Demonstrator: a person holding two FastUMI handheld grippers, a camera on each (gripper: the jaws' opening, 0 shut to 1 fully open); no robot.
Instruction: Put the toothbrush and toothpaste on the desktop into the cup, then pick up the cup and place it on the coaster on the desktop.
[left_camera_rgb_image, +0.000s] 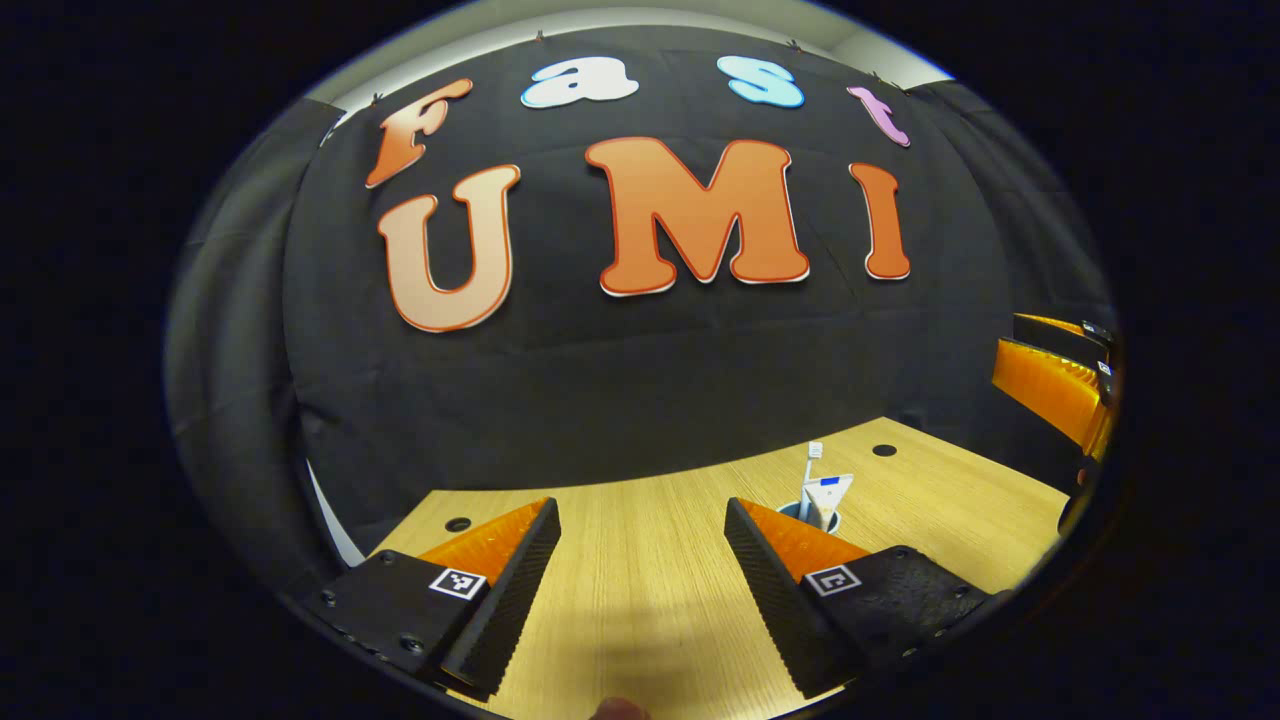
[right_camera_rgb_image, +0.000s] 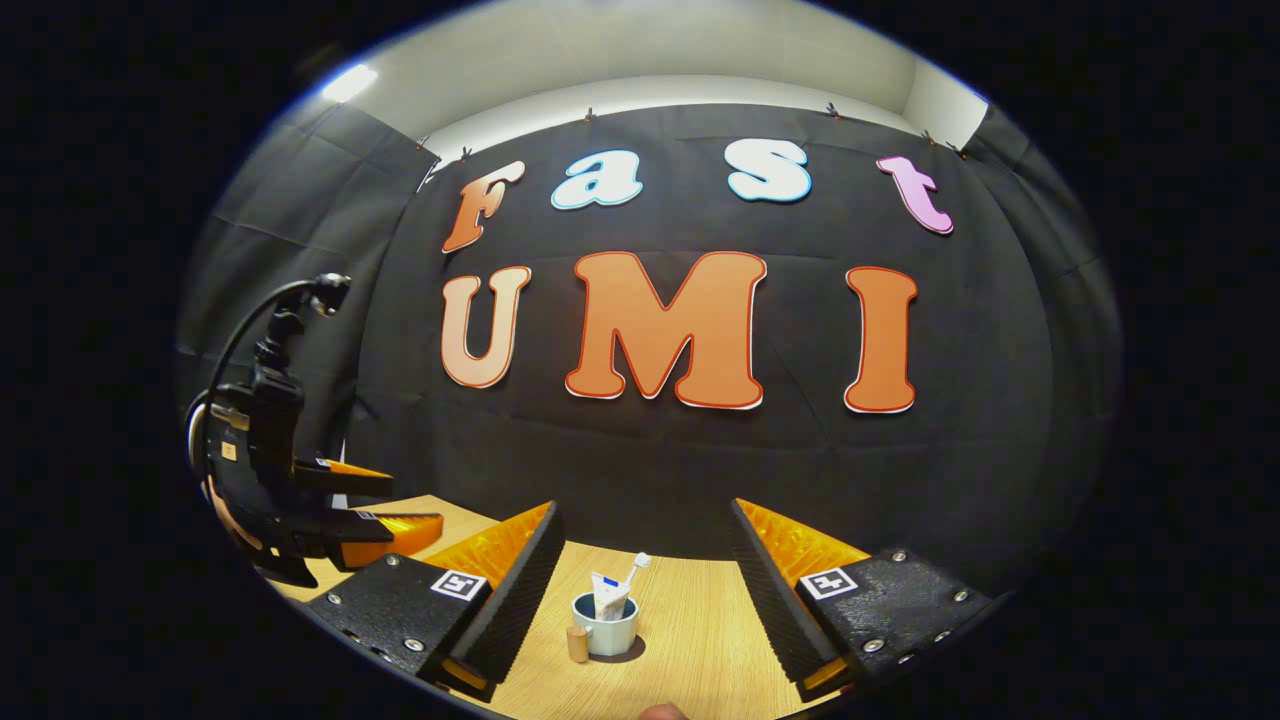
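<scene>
- On the wooden desktop stands the cup, upright, with the toothpaste and the toothbrush both standing in it, brush head uppermost and leaning slightly.
- Just beside the cup, on its left in the right gripper view, sits a small brown wooden piece; it may be the cup's handle or a separate item, and this cannot be settled from here.
- No coaster can be made out under or near the cup; whether the cup already rests on one cannot be told.
- Right gripper: jaws spread wide, holding nothing, raised above the desktop. The cup lies straight ahead and below, in line with the gap between its fingers.
- Left gripper: jaws likewise spread wide and empty. From its view the cup lies ahead and off to the right, partly hidden behind its own right finger.
- Judgement: filling the cup appears done; the cup stage is in hand or finished.
- Judgement: the right gripper is the better aligned for any grasp, since the cup's upright axis sits centred between its fingers, needing only a straight descent.
</scene>
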